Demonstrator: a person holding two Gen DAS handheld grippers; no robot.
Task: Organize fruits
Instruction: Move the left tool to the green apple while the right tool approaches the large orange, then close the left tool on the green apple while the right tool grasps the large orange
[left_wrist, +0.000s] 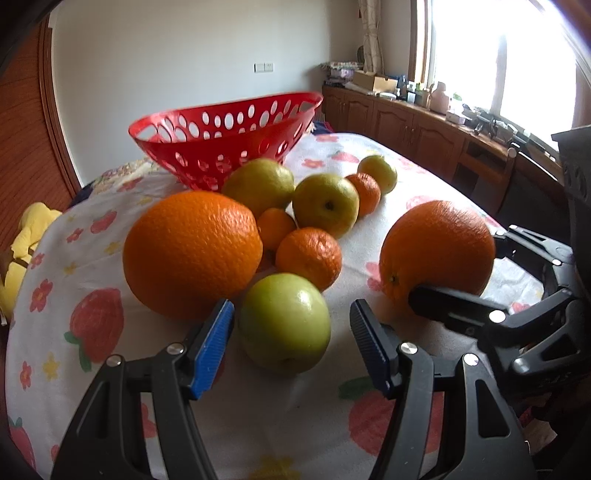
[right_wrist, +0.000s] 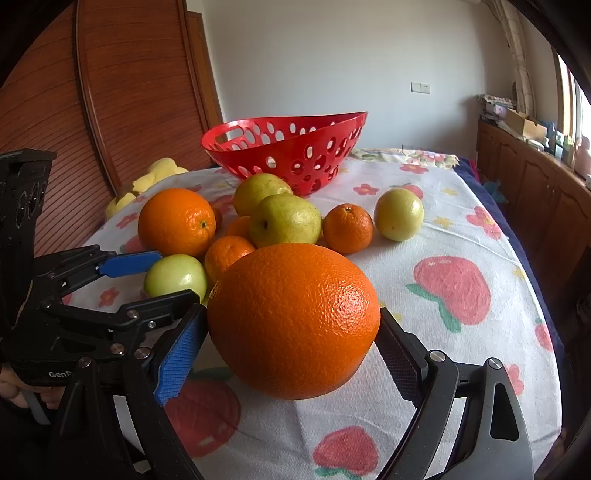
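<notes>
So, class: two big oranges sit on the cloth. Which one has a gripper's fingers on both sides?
The large orange standing alone, between the right gripper fingers. The other big orange sits untouched among the fruit cluster.

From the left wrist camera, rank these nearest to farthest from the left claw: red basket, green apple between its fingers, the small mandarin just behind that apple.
1. Green apple: right at the left claw, between its fingers.
2. Small mandarin: just behind the apple, middle of the pile.
3. Red basket: at the back, beyond all the fruit.
</notes>
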